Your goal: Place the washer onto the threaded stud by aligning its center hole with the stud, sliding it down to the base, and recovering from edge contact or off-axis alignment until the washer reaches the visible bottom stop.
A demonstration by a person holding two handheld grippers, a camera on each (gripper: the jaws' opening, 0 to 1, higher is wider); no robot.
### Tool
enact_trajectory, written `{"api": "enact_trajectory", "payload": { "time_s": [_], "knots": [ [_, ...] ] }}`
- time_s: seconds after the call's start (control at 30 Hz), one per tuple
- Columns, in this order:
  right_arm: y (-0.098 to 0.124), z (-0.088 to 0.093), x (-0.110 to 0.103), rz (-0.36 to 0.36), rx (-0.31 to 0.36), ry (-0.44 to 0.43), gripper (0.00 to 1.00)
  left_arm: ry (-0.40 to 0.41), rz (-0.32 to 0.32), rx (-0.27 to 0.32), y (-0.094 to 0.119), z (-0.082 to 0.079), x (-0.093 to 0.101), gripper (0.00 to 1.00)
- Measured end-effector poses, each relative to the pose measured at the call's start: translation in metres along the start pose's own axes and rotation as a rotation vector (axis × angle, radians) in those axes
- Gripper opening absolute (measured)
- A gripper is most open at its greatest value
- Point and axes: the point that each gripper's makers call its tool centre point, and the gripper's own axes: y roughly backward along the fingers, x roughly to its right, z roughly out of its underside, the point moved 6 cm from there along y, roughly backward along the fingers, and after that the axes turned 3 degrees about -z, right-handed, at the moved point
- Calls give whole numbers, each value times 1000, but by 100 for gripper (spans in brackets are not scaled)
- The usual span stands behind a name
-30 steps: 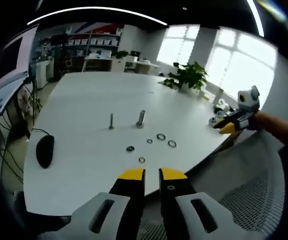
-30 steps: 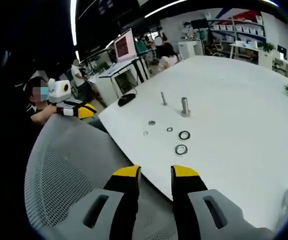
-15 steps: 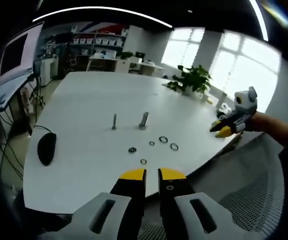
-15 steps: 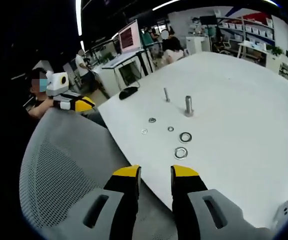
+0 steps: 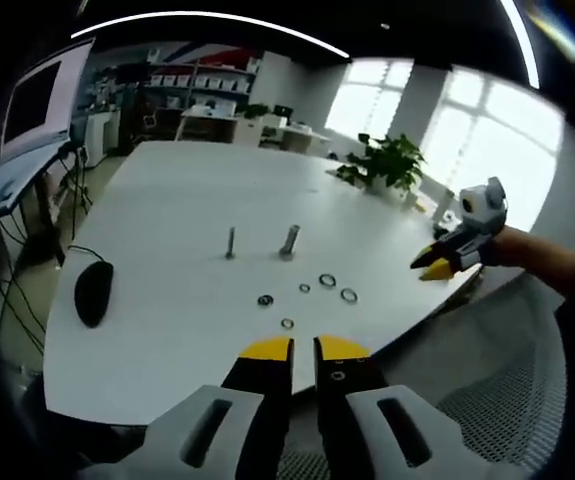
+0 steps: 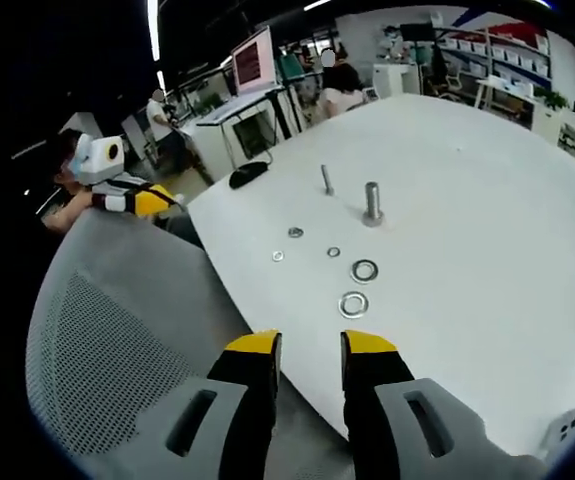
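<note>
Progress: you have not started the placement; no washer sits on either stud, and both grippers are empty and off the near edge of the worktop.
Worktop: the big white rounded worktop (image 5: 167, 200) carries everything; its near edge runs just ahead of your jaws in both views.
Studs: the thick grey threaded stud (image 6: 372, 203) stands upright, with a thinner grey metal stud (image 6: 326, 179) just beside it; in the left gripper view they are the thick one (image 5: 289, 241) and the thin one (image 5: 230, 243). Both shafts look bare down to the base.
Washers: five flat metal ring washers lie loose between the studs and you. The two large ones (image 6: 353, 304) and (image 6: 364, 270) lie nearest the thick stud's side, the small ones (image 6: 333, 252), (image 6: 295, 232), (image 6: 277, 256) are spread beside them. All lie flat and apart from one another.
Left gripper: your left gripper (image 5: 303, 350) hovers short of the worktop edge, its yellow-tipped jaws nearly together with a slim gap and nothing between them.
Right gripper: your right gripper (image 6: 309, 345) hangs over the grey mesh chair back (image 6: 107, 370), jaws parted moderately and empty.
Left to do: you have to pick one washer, lift it, centre its hole over the matching stud and slide it to the bottom stop.
Other: a black computer mouse (image 5: 91, 294) sits well clear of the parts.
</note>
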Motion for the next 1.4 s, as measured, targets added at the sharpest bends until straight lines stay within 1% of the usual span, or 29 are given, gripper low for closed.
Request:
{"api": "enact_trajectory", "payload": {
  "time_s": [0.17,0.33,0.4,0.7,0.83,1.03,1.17,1.23,1.4],
  "knots": [
    [-4,-3,6,8,-22,25,26,-4,6,20,1,-1,-1,4],
    [-8,-7,12,8,-38,46,24,19,20,41,2,-3,-2,4],
    [-11,-10,16,7,-45,56,24,16,27,51,2,-4,-1,4],
    [-22,-20,27,3,-86,103,23,35,24,27,2,-2,-2,4],
    [-28,-21,32,4,-104,111,23,39,21,41,2,-3,-2,4],
    [-38,-22,39,0,-140,140,22,38,22,40,1,-3,-2,4],
    [-47,-21,43,-9,-173,170,21,18,18,23,1,-1,-2,4],
    [-50,-21,40,-14,-191,181,21,26,19,19,1,-1,-3,4],
    [-60,-21,42,-23,-221,208,21,32,17,16,0,-1,-3,4]
  ]
}}
